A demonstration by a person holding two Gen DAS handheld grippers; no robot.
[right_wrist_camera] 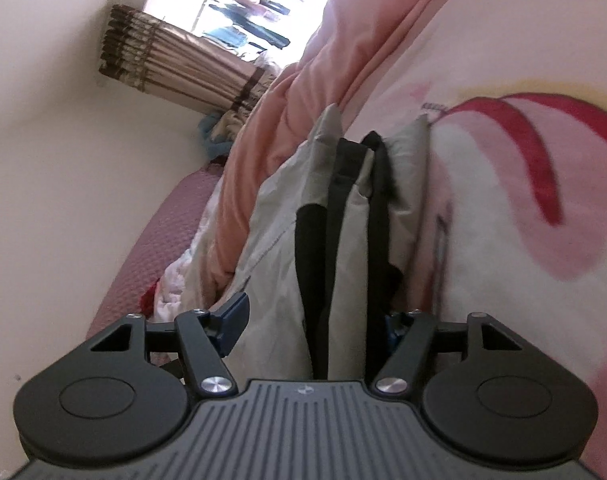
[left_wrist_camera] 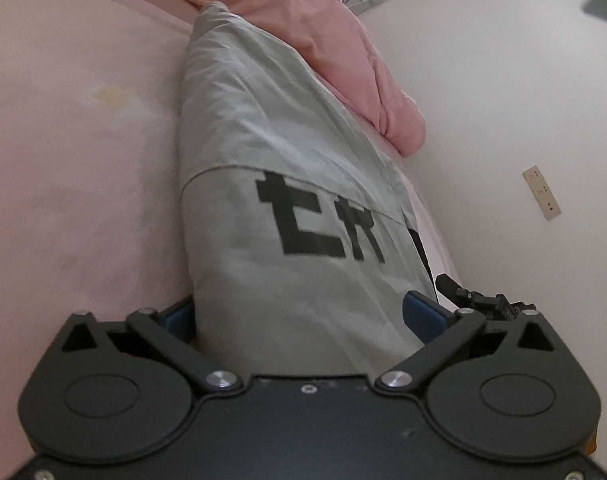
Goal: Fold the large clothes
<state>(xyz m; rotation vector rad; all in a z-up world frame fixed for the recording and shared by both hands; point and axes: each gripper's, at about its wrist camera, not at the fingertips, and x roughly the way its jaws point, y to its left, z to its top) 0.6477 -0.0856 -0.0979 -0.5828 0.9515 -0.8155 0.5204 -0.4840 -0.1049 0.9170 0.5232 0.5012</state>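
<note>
Left wrist view: left gripper (left_wrist_camera: 303, 312) jaws spread wide, grey garment (left_wrist_camera: 287, 184) bunched between blue pads (left_wrist_camera: 421, 314); whether fabric is pinched, cannot tell. Garment runs centre frame, black lettering at middle, left edge on pink bed sheet (left_wrist_camera: 75, 168). Pink quilt (left_wrist_camera: 343, 60) along its upper right edge. Bare white wall (left_wrist_camera: 503, 80) at right.

Right wrist view: right gripper (right_wrist_camera: 315, 320) jaws wide apart, grey garment (right_wrist_camera: 343, 232) with black trim between them; grip cannot be told. Pink quilt (right_wrist_camera: 295, 120) left of garment, printed sheet (right_wrist_camera: 503, 200) right. Curtain (right_wrist_camera: 175, 68) upper left.
</note>
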